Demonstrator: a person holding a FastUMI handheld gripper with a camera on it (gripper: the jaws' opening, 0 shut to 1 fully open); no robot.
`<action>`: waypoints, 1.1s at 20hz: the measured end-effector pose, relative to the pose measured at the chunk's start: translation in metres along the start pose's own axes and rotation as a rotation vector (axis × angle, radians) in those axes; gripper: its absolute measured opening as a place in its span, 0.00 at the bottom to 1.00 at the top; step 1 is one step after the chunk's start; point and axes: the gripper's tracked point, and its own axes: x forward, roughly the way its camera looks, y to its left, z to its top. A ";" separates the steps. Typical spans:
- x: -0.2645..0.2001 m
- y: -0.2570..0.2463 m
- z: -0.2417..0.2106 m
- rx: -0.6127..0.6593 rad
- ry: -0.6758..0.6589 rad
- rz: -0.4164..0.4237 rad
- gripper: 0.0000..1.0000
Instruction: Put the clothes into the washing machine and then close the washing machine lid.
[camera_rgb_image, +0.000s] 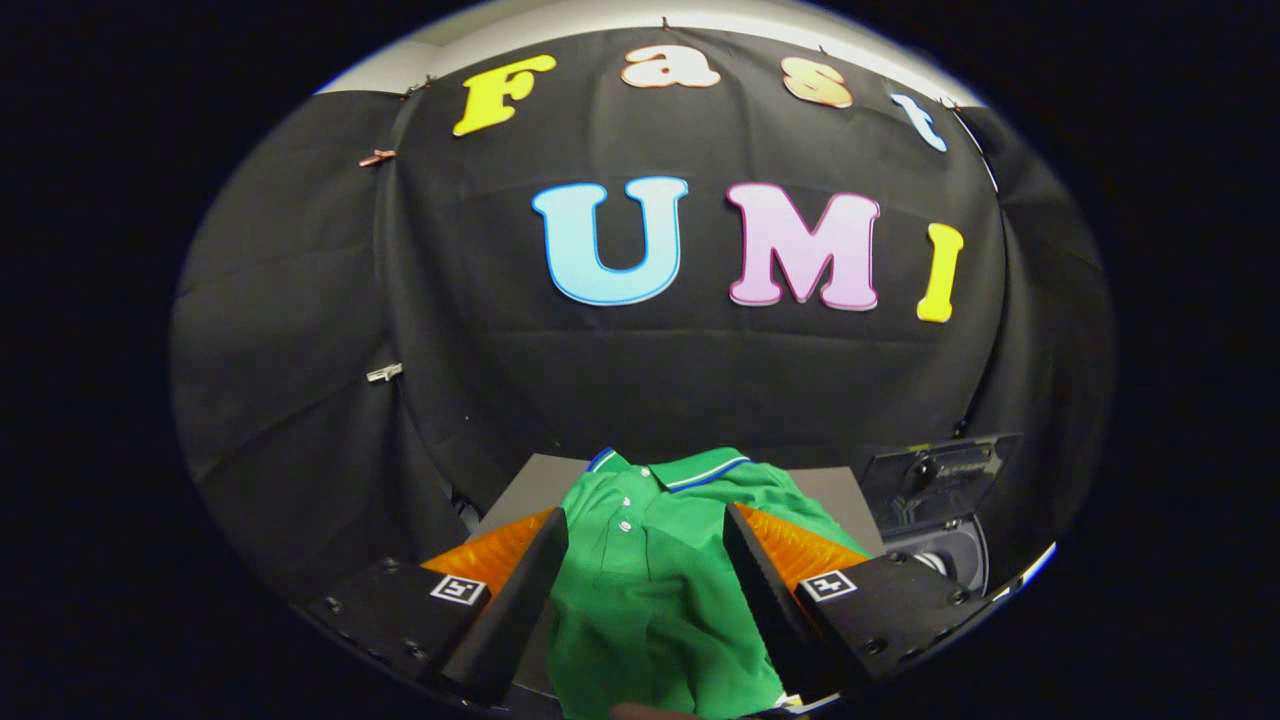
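A green polo shirt (650, 580) with a blue-and-white striped collar and white buttons lies on a grey board (835, 490). My gripper (645, 518) hovers over it, open, the fingers wide apart. The shirt's buttoned front shows between them and its collar lies just beyond the fingertips. Neither finger presses on the cloth. To the right of the right finger stands the dark washing machine (950, 555). Its lid (935, 465) is raised and the round drum opening shows below it.
Black cloth hangs as the booth's wall behind the board and the machine. A metal clip (384, 373) is pinned to the cloth at the left. The board's far edge ends close to the cloth.
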 end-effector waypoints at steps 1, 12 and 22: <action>0.007 -0.001 -0.008 -0.008 0.043 -0.009 0.98; 0.058 -0.008 -0.085 -0.101 0.314 -0.023 0.89; 0.056 -0.023 -0.077 -0.134 0.239 -0.043 0.07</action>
